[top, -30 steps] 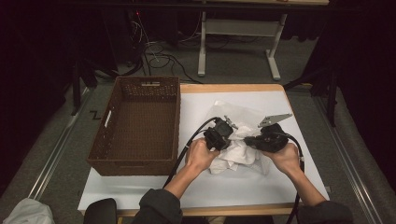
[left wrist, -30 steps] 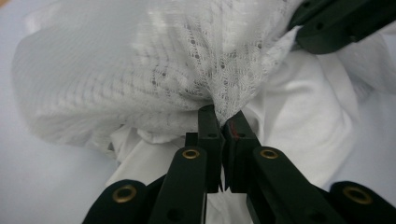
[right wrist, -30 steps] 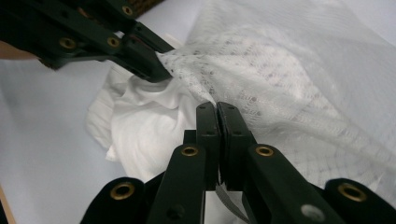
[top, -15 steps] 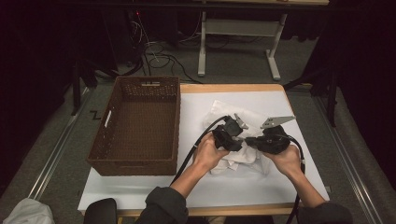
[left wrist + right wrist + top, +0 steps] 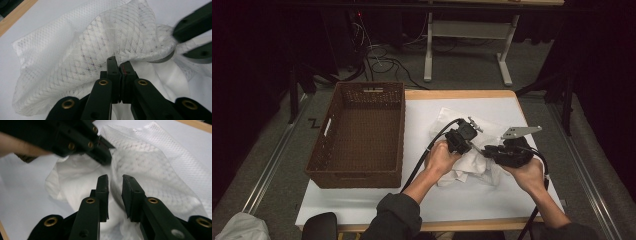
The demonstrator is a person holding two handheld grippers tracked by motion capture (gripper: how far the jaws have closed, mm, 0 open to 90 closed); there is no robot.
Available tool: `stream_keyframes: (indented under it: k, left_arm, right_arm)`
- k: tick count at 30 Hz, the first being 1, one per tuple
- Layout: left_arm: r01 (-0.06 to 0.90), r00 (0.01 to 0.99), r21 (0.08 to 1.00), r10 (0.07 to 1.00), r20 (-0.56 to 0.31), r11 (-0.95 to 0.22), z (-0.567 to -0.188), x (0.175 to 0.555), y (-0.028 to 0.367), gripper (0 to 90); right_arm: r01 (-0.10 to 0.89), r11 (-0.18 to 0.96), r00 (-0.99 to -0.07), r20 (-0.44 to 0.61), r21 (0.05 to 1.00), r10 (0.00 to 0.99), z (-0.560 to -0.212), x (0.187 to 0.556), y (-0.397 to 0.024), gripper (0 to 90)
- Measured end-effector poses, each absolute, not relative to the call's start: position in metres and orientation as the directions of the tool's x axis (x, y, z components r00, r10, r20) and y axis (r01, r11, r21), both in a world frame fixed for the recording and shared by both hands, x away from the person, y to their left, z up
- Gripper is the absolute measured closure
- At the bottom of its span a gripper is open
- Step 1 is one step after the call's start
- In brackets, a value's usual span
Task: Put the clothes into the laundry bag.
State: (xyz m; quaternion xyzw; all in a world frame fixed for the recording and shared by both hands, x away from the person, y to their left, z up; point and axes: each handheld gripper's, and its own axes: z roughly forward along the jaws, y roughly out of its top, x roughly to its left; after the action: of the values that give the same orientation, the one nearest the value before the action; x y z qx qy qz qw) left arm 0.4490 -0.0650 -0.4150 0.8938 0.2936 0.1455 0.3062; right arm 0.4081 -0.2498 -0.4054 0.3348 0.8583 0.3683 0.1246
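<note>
cloth: white mesh bag of diamond-patterned netting is lying crumpled on the white table, beside the brown wicker basket | my left gripper is pinching its edge, jaws together | my right gripper has just been opening, jaws parted over the folds, pressing nothing

We see the left gripper now clamped on a fold of the white mesh laundry bag after its jaws briefly parted and closed again, while the right gripper has just been opening, its pads clear of the crumpled fabric between them.
</note>
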Motion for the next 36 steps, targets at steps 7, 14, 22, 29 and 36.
stream_keyframes:
  k: [7,14,22,29,36]
  left_arm:
    - [0.449,0.784,0.644,0.619,0.048,-0.619,-0.415,0.452,-0.063,88.1]
    - [0.447,0.792,0.646,0.609,0.034,-0.618,-0.413,0.450,-0.059,88.0]
    - [0.432,0.810,0.633,0.585,0.042,-0.643,-0.411,0.443,-0.053,88.0]
    - [0.433,0.810,0.620,0.584,0.051,-0.654,-0.421,0.442,-0.053,87.6]
    - [0.441,0.803,0.623,0.594,0.047,-0.646,-0.424,0.444,-0.050,86.9]
  right_arm:
    - [0.488,0.592,-0.762,-0.017,0.641,0.647,-0.423,0.394,-0.240,75.2]
    - [0.548,0.587,-0.690,-0.075,0.596,0.720,-0.465,0.408,-0.231,78.9]
    - [0.534,0.513,-0.612,-0.112,0.673,0.783,-0.458,0.429,-0.231,85.1]
    - [0.580,0.482,-0.568,-0.099,0.656,0.817,-0.473,0.457,-0.224,82.3]
    - [0.529,0.521,-0.650,-0.075,0.669,0.756,-0.452,0.422,-0.240,71.7]
